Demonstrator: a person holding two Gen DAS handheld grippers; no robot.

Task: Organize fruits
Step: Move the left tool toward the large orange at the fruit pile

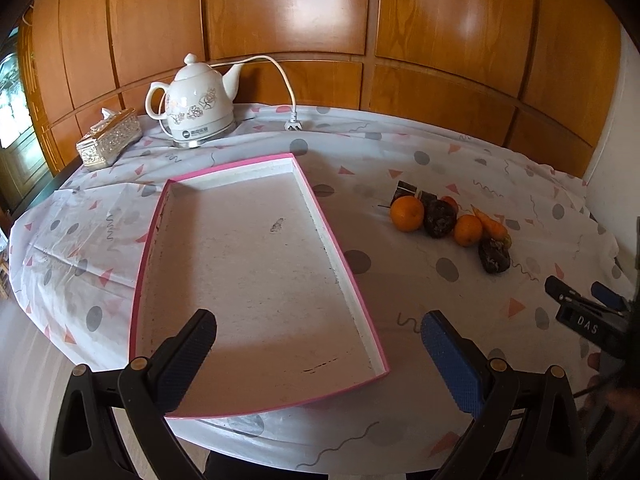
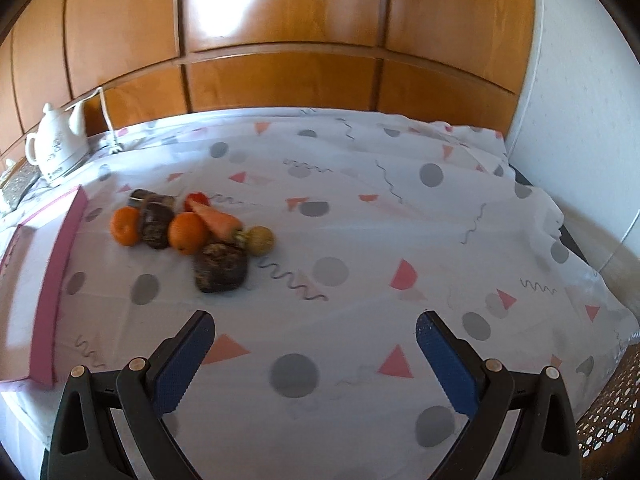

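White cloth point(image 2: 360, 216) with grey dots and pink shapes is covering the table, and brown wood panels point(image 1: 288, 8) are standing behind it. I am looking at a big pink tray point(image 1: 256, 264) that is lying flat on the cloth with nothing in it. My left gripper point(image 1: 318, 354) is hanging over the near end of the tray. Its fingers are spread wide apart and are gripping nothing. My right gripper point(image 2: 314, 358) is hanging over bare cloth, right of the tray. Its fingers are spread wide too and are gripping nothing.

At the back, a white kettle point(image 1: 196, 108) with flowers on it is sitting on its base. Its cord point(image 1: 286, 80) is lying loose, with the plug on the cloth. A shiny tissue box point(image 1: 109, 138) is sitting just left of the kettle.

The fruit pile point(image 2: 188, 232) is sitting on the cloth, a little right of the tray and ahead of my right gripper. I am seeing two oranges point(image 2: 187, 233), a carrot point(image 2: 214, 219), some dark lumpy pieces point(image 2: 220, 266), a small yellow ball point(image 2: 260, 240) and a bit of red point(image 2: 197, 199). They are all touching or crowding together. I cannot tell what the dark pieces are.
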